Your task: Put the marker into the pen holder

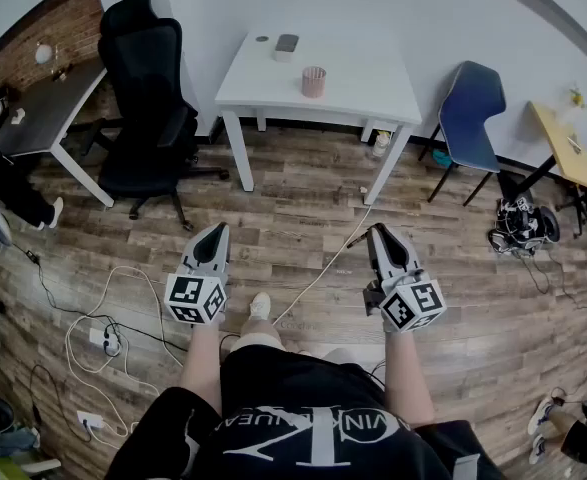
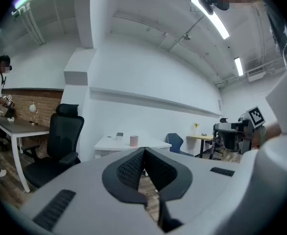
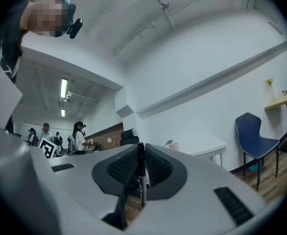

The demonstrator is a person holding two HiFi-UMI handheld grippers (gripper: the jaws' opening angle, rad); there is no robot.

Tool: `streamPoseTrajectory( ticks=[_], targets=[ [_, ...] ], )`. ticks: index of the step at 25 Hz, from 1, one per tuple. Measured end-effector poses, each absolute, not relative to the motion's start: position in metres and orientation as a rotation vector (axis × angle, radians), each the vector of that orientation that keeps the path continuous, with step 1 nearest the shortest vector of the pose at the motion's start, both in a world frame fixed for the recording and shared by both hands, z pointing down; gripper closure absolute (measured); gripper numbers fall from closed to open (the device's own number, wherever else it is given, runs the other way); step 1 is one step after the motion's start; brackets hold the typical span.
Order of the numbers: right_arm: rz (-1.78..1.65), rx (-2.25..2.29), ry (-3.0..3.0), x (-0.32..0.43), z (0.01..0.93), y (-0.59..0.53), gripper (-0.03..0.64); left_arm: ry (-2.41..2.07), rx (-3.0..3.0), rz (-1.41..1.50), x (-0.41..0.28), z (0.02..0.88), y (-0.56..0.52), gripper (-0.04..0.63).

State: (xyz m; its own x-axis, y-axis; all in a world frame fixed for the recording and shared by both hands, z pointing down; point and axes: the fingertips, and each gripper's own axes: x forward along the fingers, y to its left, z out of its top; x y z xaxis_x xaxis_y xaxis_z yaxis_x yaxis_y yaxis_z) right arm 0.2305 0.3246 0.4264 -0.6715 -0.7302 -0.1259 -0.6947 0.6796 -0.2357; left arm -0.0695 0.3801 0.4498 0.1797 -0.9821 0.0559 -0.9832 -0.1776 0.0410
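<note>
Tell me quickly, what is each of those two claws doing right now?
Left gripper: closed, nothing between its jaws.
Right gripper: closed on the marker.

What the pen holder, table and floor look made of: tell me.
The pen holder: pink, dull, no glare; plastic or ceramic, unclear. The table: smooth white top, likely laminate or painted board. The floor: plank seams and grain, wood or wood-look laminate.

Matt wood-grain floor, smooth white table, smooth dark marker, ribbed matt tool pads.
</note>
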Motion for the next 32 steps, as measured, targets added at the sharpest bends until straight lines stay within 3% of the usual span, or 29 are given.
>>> streamPoseTrajectory(
  ticks=[14,32],
  targets=[
    [-0.265,-1.216,2.682,0.229,0.437,0.26,0.561,-1.887,2.398,-0.001,-0.065,0.457,0.299,0.581],
    [-0.389,-1.314,2.619,0.157,0.442,0.1,0.561,-1.767,2.406,0.032,-0.139,0.464,0.126,0.581]
  ],
)
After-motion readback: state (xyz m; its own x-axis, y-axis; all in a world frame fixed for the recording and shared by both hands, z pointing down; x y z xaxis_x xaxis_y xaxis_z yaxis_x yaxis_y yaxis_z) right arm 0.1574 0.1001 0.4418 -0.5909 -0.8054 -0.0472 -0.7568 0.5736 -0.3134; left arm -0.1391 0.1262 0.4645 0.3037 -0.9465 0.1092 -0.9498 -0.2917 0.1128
